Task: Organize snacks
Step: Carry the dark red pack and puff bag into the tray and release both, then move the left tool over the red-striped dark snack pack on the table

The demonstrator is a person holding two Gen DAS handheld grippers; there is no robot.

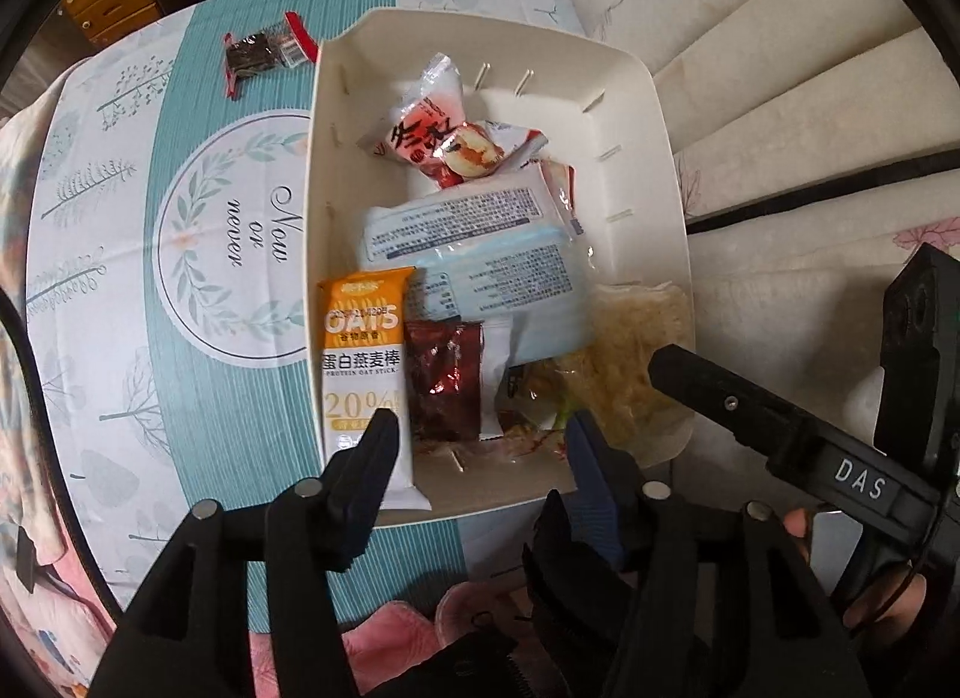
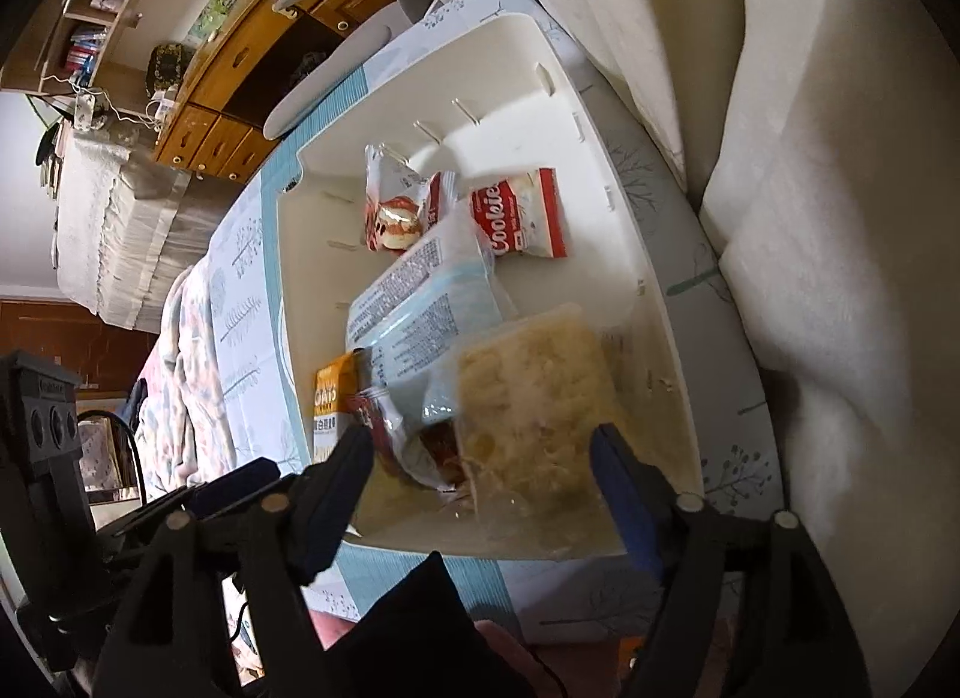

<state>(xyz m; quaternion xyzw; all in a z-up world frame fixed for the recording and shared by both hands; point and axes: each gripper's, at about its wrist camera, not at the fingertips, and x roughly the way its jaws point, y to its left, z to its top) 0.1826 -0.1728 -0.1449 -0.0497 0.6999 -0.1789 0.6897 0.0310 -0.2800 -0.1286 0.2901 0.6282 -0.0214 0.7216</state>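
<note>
A cream plastic bin (image 1: 648,116) (image 2: 606,158) stands on the table and holds several snacks: an orange oat bar (image 1: 363,362) (image 2: 330,404) leaning on its near left wall, a dark red packet (image 1: 444,380), pale blue packs (image 1: 474,218) (image 2: 420,302), a red-and-white pastry pack (image 1: 444,140) (image 2: 396,206), a Cookie pack (image 2: 522,212) and a clear bag of yellowish flakes (image 1: 630,350) (image 2: 540,398). My left gripper (image 1: 480,440) is open over the bin's near edge. My right gripper (image 2: 483,452) is open, its jaws either side of the flake bag. A dark snack with red ends (image 1: 264,53) lies on the table beyond the bin.
The table has a teal patterned cloth (image 1: 228,230). The right gripper's body (image 1: 780,416) reaches in beside the bin. A cushioned sofa (image 1: 780,98) (image 2: 810,218) lies along the right. A wooden cabinet (image 2: 240,86) stands beyond the table.
</note>
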